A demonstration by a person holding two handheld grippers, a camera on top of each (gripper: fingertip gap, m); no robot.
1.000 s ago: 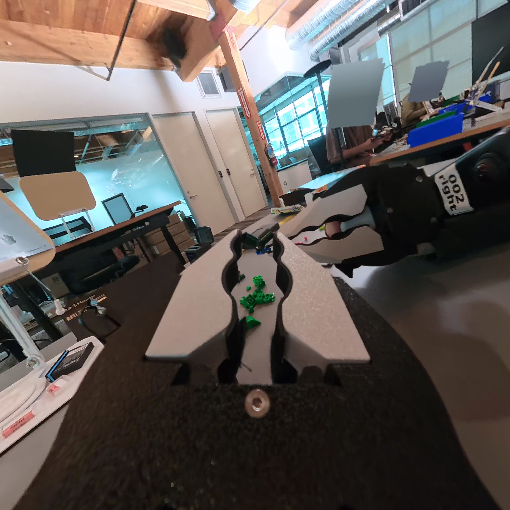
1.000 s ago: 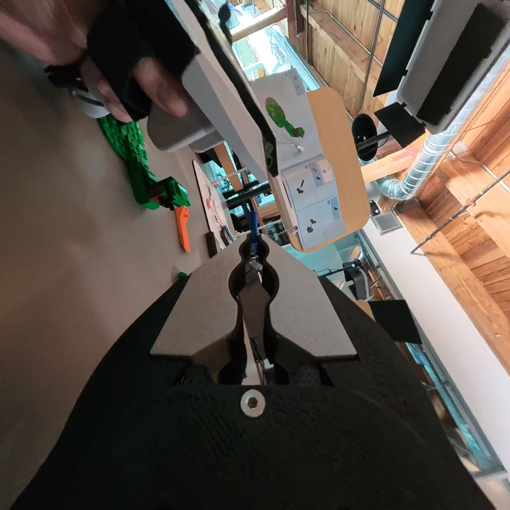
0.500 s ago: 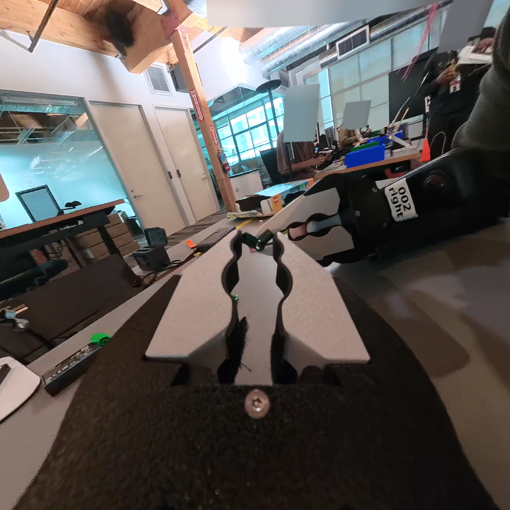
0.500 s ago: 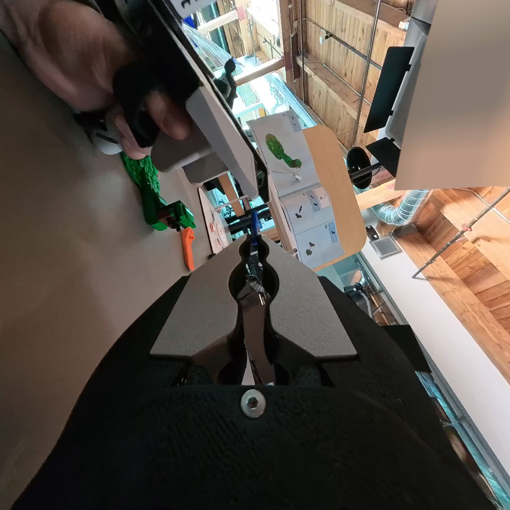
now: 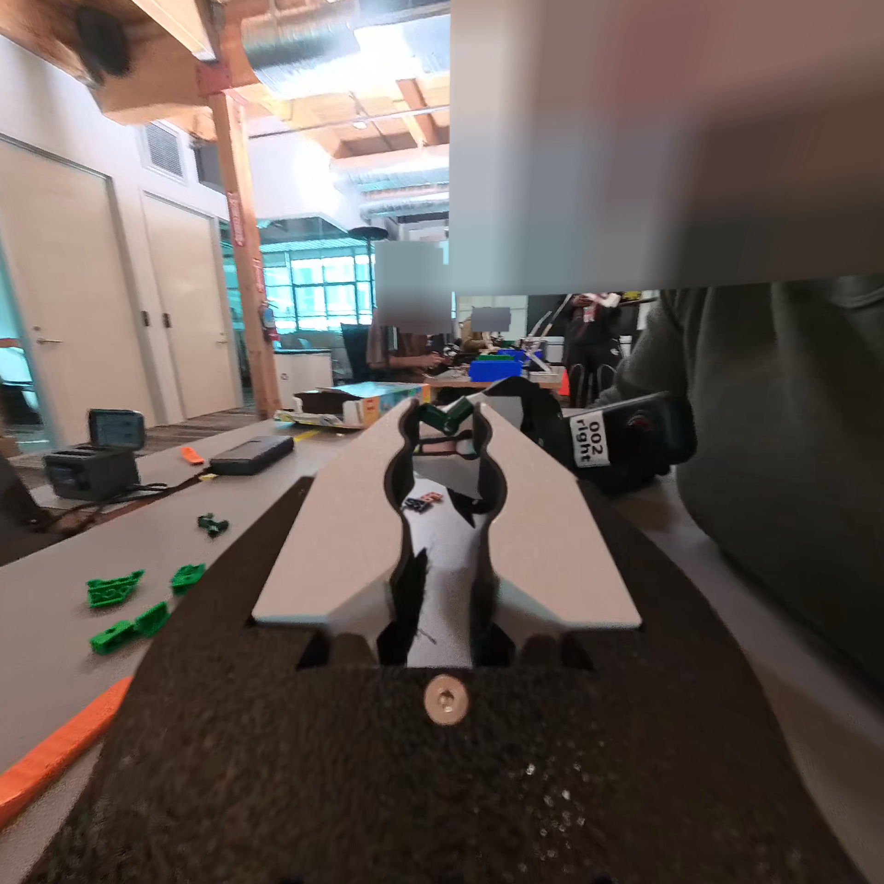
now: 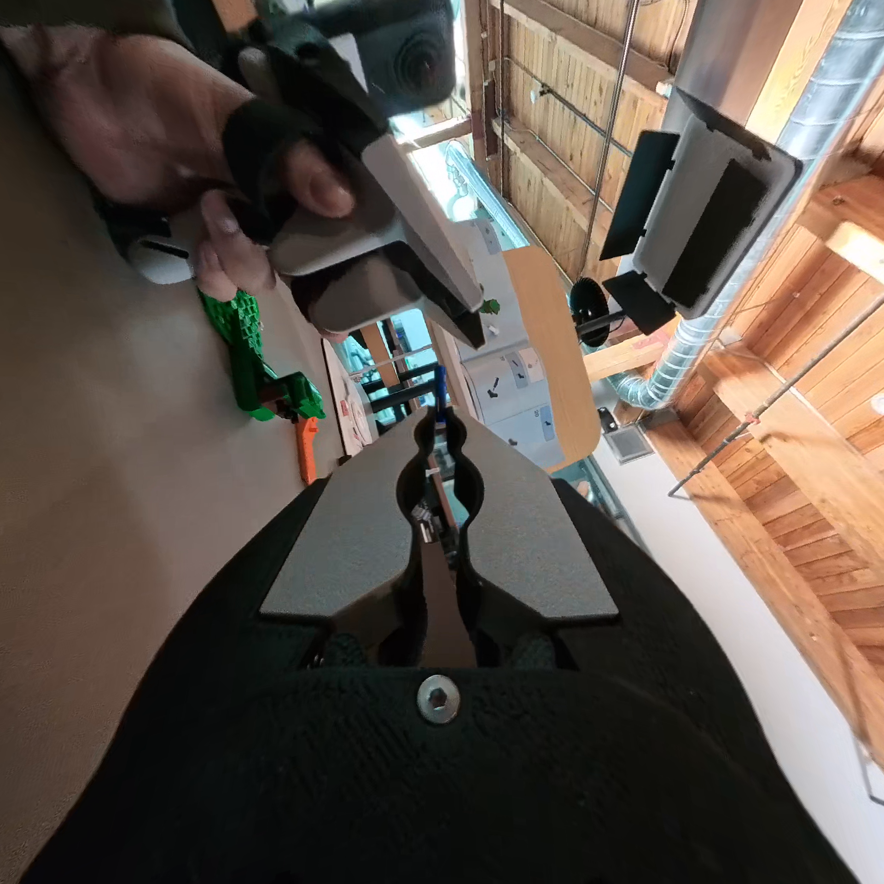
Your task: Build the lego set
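While both tongs hang raised over the grey table, my left gripper pinches a dark green lego piece at its tips. My right gripper is pressed onto a thin blue piece that sticks out past its tips. Loose bright green bricks lie on the table left of the left gripper, an orange separator tool just nearer. A green lego build rests on the table under my left hand; an open instruction booklet stands beyond.
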